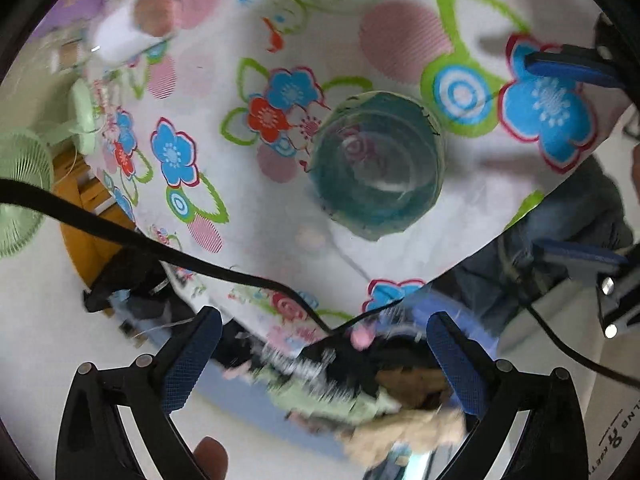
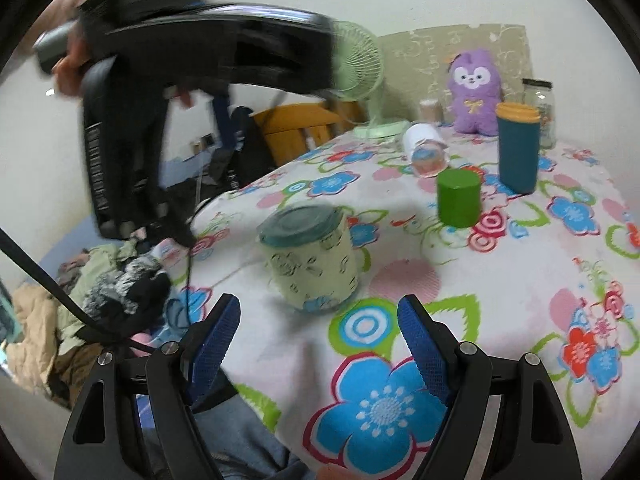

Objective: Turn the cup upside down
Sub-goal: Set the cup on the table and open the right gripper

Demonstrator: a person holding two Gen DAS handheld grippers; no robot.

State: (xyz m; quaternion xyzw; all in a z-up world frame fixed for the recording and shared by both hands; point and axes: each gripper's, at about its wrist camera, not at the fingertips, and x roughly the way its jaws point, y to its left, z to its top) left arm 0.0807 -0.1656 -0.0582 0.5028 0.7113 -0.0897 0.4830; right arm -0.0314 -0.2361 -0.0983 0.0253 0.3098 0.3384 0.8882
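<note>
The cup [image 2: 312, 258] is glass with a pale patterned sleeve. It stands upside down on the floral tablecloth [image 2: 500, 300], its teal base on top. In the left wrist view I look down on the cup [image 1: 378, 164] from above. My left gripper [image 1: 320, 354] is open and empty, raised well above the cup and off to one side, past the table edge. My right gripper [image 2: 320, 338] is open and empty, close in front of the cup. The left gripper body [image 2: 180, 92] shows blurred at the upper left.
A green cup [image 2: 458, 198], a tall teal tumbler [image 2: 518, 148], a toppled white cup [image 2: 424, 148], a purple plush [image 2: 476, 92], a jar [image 2: 540, 108] and a green fan [image 2: 360, 72] stand further back. Clothes [image 2: 100, 292] lie below the table's left edge.
</note>
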